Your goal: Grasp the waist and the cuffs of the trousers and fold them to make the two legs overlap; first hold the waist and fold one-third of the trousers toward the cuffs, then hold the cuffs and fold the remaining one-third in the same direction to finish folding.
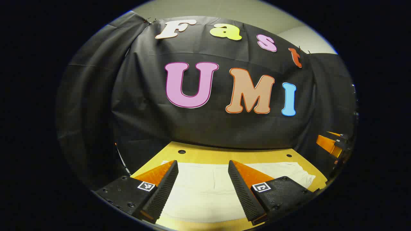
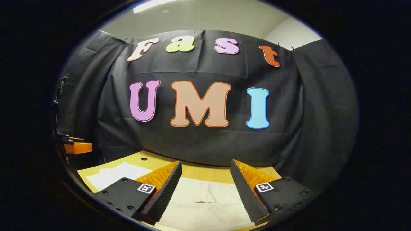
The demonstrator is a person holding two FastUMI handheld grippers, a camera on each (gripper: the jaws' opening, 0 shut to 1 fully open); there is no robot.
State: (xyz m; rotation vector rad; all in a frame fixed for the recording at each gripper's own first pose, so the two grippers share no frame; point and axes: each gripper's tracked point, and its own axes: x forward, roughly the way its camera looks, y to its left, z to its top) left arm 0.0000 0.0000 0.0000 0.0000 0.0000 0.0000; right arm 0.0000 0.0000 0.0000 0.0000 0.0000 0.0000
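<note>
Trousers (image 1: 205, 189) of a pale cream cloth are seen lying flat on one wooden table (image 1: 224, 154) in the left gripper view, spread across the table's width with a rumpled edge toward the right side. One pair is counted, and no part of it is lifted. In the right gripper view the same trousers (image 2: 205, 199) are seen below and between the fingers, with a further pale stretch reaching toward the left side of the table (image 2: 199, 171).

Two grippers are counted, each with two fingers. The left gripper (image 1: 203, 189) is held above the cloth with its jaws spread wide apart; nothing is pinched between them, and whether the tips touch the fabric cannot be told. The right gripper (image 2: 205, 192) is likewise held with its jaws spread wide over the trousers, with nothing clamped. One square marker is carried on each finger base, two per gripper.

At the far right edge of the left gripper view, the right gripper (image 1: 332, 144) is glimpsed, well apart from the left one. At the far left edge of the right gripper view, the left gripper (image 2: 75, 146) is glimpsed in the same way.

Two small dark holes (image 1: 182, 151) are seen in the table top near its far edge, one toward each side. Behind the table a black cloth wall (image 1: 144, 112) is hung.
</note>
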